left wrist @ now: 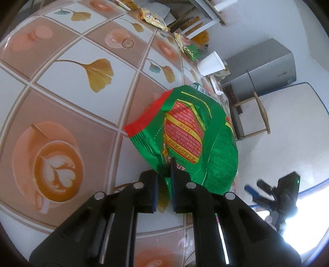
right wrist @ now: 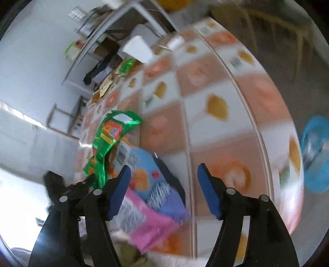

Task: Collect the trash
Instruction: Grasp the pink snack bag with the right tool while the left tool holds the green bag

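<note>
My left gripper point(left wrist: 164, 171) is shut on the lower edge of a green and red snack bag point(left wrist: 185, 133), which stands up from the patterned tablecloth point(left wrist: 61, 92). In the right wrist view the same green bag point(right wrist: 109, 139) hangs at the left with the left gripper point(right wrist: 67, 188) below it. My right gripper point(right wrist: 164, 174) is open. A blue and pink wrapper point(right wrist: 152, 184) lies between its jaws, against the left pad point(right wrist: 119, 191) and apart from the right pad point(right wrist: 209, 191). This view is blurred.
Yellow wrappers point(left wrist: 153, 17), a small green wrapper point(left wrist: 191, 50) and a white paper cup point(left wrist: 209, 63) lie along the table's far edge. A grey cabinet point(left wrist: 265, 65) and a wooden chair point(left wrist: 257, 115) stand beyond it. A blue basket point(right wrist: 314, 154) sits on the floor past the table's right edge.
</note>
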